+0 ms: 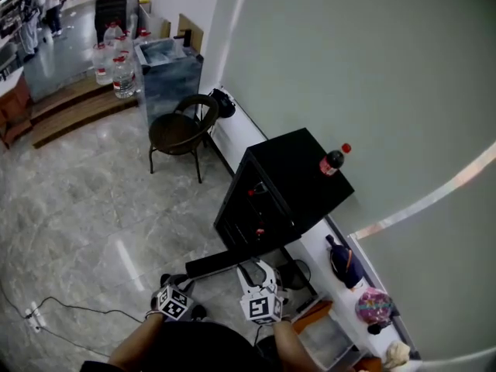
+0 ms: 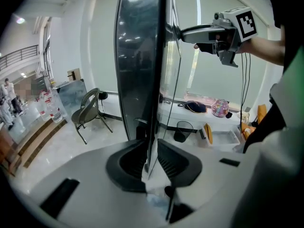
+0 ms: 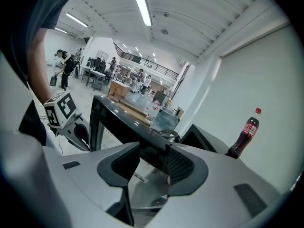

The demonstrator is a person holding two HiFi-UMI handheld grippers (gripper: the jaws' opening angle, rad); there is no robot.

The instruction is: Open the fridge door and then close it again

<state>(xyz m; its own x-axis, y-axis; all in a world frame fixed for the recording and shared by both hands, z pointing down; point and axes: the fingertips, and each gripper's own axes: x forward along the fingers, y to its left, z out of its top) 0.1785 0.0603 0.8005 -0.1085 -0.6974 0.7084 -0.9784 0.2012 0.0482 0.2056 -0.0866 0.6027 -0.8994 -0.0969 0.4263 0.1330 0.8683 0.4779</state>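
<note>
A small black fridge stands against the wall with its glass door swung out toward me. My left gripper is at the door's outer end. In the left gripper view the door stands edge-on and my left gripper is shut on its thin edge. My right gripper is at the door's top edge. In the right gripper view the dark top rail runs between the jaws of the right gripper, which is shut on it. The left gripper shows beyond the door.
A cola bottle stands on the fridge top. A dark chair is to the fridge's left, with water bottles behind it. A white ledge with bags runs along the wall, a wire bin before it. A cable lies on the floor.
</note>
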